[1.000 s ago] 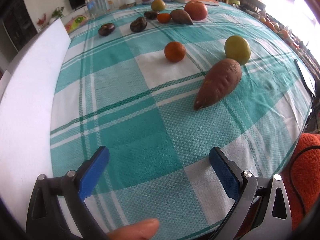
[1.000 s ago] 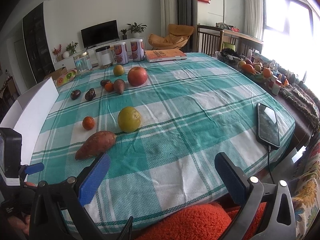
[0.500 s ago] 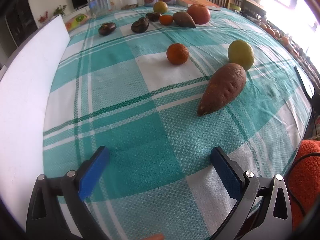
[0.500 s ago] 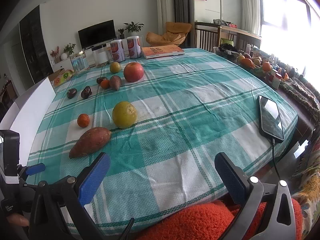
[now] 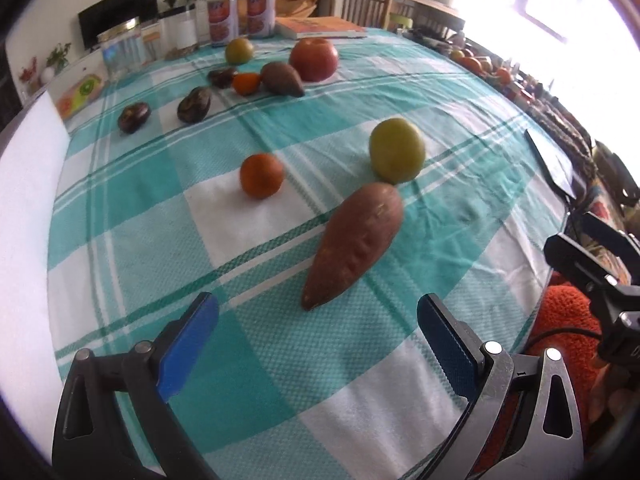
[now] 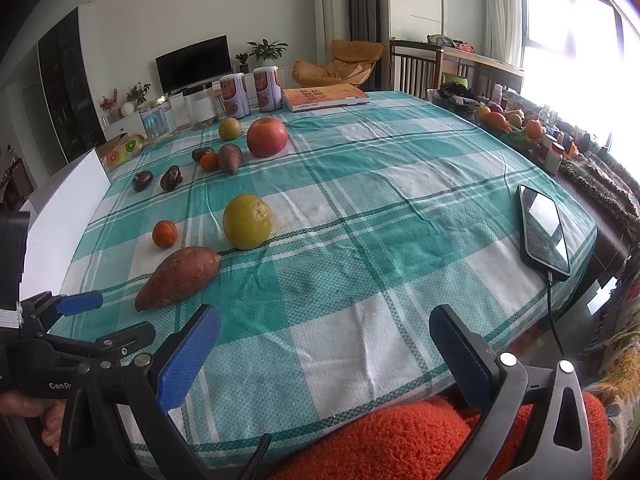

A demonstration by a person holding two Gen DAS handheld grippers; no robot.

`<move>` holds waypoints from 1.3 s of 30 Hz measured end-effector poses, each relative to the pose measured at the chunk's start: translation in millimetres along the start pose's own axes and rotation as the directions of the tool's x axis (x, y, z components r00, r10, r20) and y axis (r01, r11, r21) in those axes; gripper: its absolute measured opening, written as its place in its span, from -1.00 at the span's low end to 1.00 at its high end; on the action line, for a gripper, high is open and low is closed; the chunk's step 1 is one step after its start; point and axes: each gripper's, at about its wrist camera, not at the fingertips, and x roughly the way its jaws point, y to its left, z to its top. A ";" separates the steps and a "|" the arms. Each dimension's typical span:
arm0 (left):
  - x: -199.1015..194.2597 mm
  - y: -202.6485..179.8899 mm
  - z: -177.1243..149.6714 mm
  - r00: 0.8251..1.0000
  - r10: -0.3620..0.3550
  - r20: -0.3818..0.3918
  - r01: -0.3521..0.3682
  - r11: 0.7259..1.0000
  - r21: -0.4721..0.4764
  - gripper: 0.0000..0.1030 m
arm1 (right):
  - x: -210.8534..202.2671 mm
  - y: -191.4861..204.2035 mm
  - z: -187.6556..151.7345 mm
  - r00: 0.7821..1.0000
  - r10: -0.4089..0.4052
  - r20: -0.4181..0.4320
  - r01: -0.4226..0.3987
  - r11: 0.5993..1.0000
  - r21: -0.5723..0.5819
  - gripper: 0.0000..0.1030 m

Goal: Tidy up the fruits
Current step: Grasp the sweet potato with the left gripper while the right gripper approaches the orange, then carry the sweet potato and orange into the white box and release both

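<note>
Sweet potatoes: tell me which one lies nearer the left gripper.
The larger, reddish sweet potato, lying just ahead of the open left gripper beside the yellow-green fruit. The smaller, darker one sits far back by the red apple.

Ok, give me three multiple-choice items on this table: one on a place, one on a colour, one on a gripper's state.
1. Where is the phone?
A. at the table's right edge
B. beside the apple
C. on the book

2. What colour is the fruit touching the near sweet potato's far end?
A. red
B. yellow-green
C. purple

3. How is the left gripper?
A. shut on the sweet potato
B. shut, empty
C. open, empty

Answers:
1 A: it lies near the cloth's right edge, cable attached.
2 B: the yellow-green fruit sits against its far end.
3 C: its blue pads stand wide apart just short of the sweet potato.
</note>
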 end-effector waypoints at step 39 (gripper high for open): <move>-57.7 65.8 -47.0 0.997 -0.008 0.082 0.024 0.978 -0.207 -0.12 | 41.6 30.9 46.7 0.894 0.428 -0.132 -0.426 0.903 0.050 0.94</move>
